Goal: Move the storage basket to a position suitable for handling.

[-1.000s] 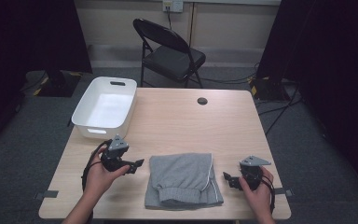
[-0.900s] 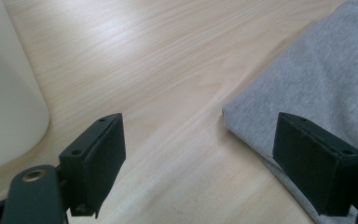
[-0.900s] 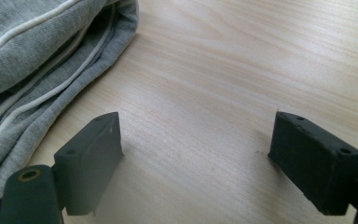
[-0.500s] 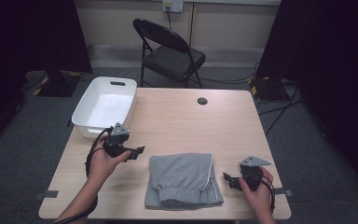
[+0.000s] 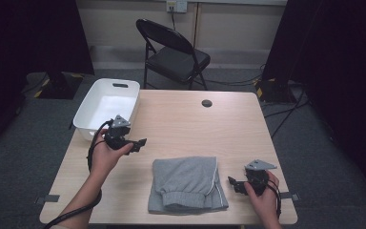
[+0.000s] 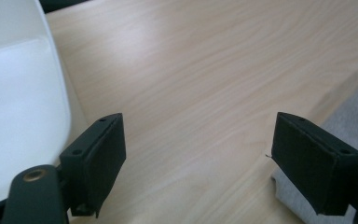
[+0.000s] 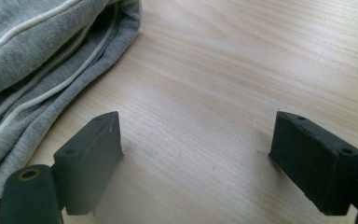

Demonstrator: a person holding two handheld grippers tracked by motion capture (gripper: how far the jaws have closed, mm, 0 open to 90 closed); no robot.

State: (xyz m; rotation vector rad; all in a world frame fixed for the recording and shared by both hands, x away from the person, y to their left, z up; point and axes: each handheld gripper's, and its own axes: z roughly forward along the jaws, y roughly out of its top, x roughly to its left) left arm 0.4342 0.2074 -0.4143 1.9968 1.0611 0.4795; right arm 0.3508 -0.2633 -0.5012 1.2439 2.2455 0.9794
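A folded grey garment [image 5: 187, 183] with white piping lies at the front middle of the wooden table [image 5: 186, 124]. My left gripper [image 5: 139, 143] is held above the table to the garment's upper left, beside the white tub [image 5: 106, 106], jaws wide open and empty. In the left gripper view the tub [image 6: 18, 112] fills the left side and the garment's edge [image 6: 354, 121] shows at the right. My right gripper [image 5: 232, 183] rests just right of the garment, open and empty. The right gripper view has the garment [image 7: 37, 51] at upper left, apart from the jaws.
A black folding chair [image 5: 171, 52] stands behind the table. A small black round disc [image 5: 207, 103] sits in the table's far middle. Cables run over the floor at the back right. Bare wood lies between the tub and the garment.
My left gripper has moved away from the garment, up and toward the white tub. The right gripper has stayed in place, and the garment has not shifted.
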